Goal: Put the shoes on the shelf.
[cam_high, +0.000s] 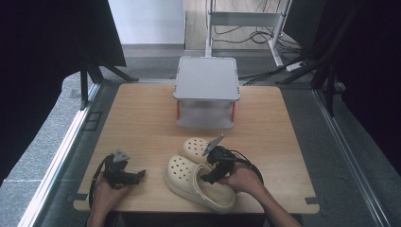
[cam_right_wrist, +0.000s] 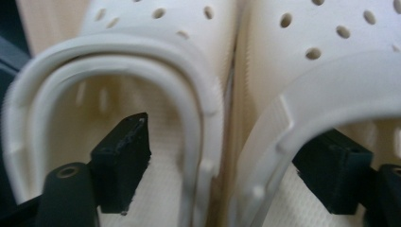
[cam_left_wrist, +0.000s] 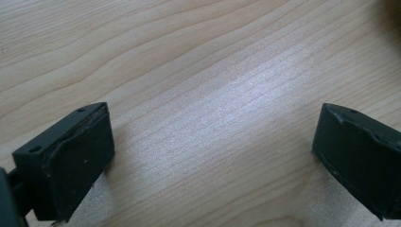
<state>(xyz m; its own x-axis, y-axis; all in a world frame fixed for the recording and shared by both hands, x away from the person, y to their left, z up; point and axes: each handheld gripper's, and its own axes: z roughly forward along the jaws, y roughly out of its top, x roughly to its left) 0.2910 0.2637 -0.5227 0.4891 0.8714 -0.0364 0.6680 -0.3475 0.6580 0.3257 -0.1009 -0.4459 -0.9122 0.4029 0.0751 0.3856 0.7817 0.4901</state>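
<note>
Two cream perforated clogs lie side by side near the table's front edge, the nearer clog (cam_high: 196, 182) larger in view and the farther clog (cam_high: 194, 147) partly hidden behind my right gripper (cam_high: 209, 177). In the right gripper view my right gripper (cam_right_wrist: 231, 137) stands open, with one jaw inside the left clog (cam_right_wrist: 156, 61) and the other inside the right clog (cam_right_wrist: 326, 56). The two touching side walls lie between the jaws and the pads stand clear of them. My left gripper (cam_high: 136, 176) rests low at the front left and is open over bare wood (cam_left_wrist: 213, 151).
A translucent box with a grey lid (cam_high: 206, 78) stands at the back middle of the wooden table (cam_high: 142, 118). The table's front edge runs just below both hands. Dark curtains, frame legs and cables stand beyond the table.
</note>
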